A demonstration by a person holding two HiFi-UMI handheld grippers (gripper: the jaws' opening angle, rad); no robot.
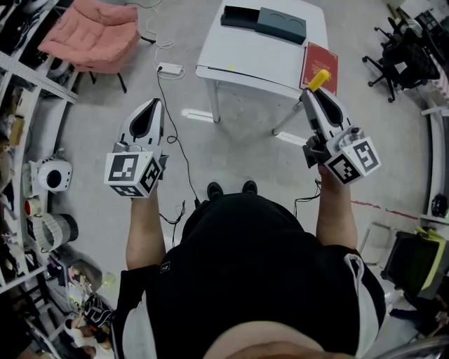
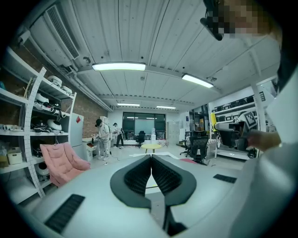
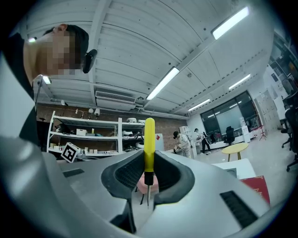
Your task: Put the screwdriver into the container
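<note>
My right gripper is shut on a yellow-handled screwdriver, held up near the white table's right corner. In the right gripper view the screwdriver stands upright between the jaws, handle up and metal tip down. My left gripper hangs over the bare floor at the left. Seen from its own camera, the left gripper is shut with nothing in it. A dark container lies at the table's far edge beside a dark flat lid.
A red book lies on the table's right end. A pink chair stands far left, shelving runs down the left side, and a power strip with cables lies on the floor. Black office chairs stand at right.
</note>
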